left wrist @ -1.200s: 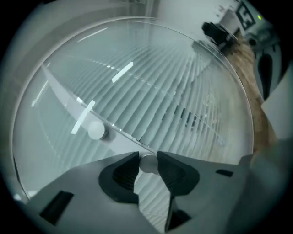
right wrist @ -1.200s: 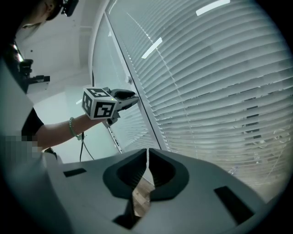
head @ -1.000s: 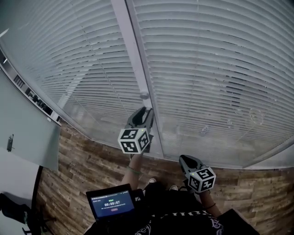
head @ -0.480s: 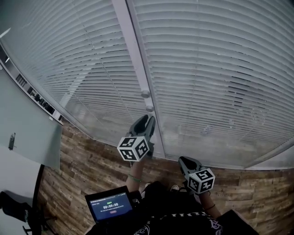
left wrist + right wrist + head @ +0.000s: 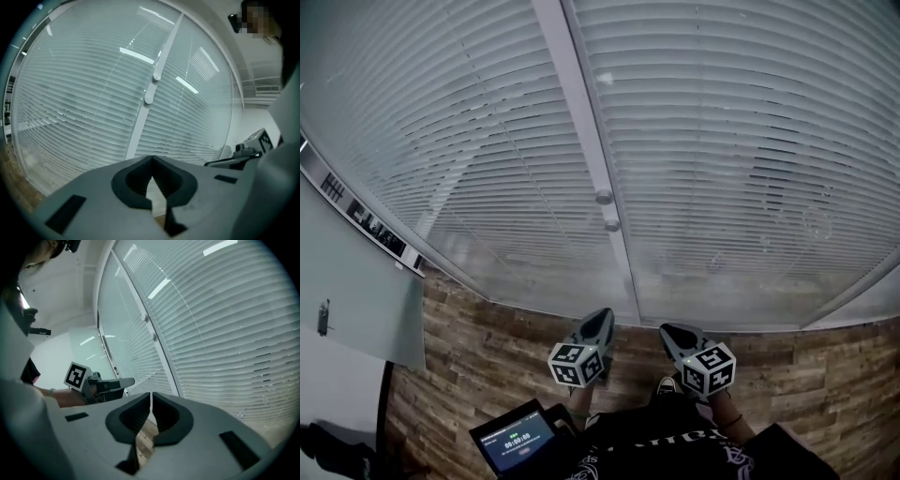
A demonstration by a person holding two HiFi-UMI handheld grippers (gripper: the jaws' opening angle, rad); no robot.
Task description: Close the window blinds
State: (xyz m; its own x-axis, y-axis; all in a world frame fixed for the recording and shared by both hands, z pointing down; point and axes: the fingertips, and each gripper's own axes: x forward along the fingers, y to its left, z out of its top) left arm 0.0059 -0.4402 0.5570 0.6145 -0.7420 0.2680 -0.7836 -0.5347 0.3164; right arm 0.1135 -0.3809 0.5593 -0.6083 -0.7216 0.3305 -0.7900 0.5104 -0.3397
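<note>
White slatted blinds (image 5: pixel 731 141) cover two window panes split by a white mullion (image 5: pixel 581 112). Two small round knobs (image 5: pixel 603 197) (image 5: pixel 611 225) sit on the mullion, and they also show in the left gripper view as knobs (image 5: pixel 148 99). My left gripper (image 5: pixel 602 317) hangs low, well below the knobs and near the window's bottom edge. Its jaws have just been closing and are shut with nothing between them (image 5: pixel 152 158). My right gripper (image 5: pixel 668 331) is beside it at the same height, shut and empty (image 5: pixel 151 394).
A wood-plank floor (image 5: pixel 469 347) runs under the window. A small lit screen (image 5: pixel 514 439) sits by the person's left side. A grey wall panel (image 5: pixel 347 291) stands at the left. The left gripper's marker cube (image 5: pixel 76 375) shows in the right gripper view.
My left gripper dropped from just under the knobs to low by the window's bottom edge, and its jaws went from open to shut. The right gripper shifted slightly toward the window.
</note>
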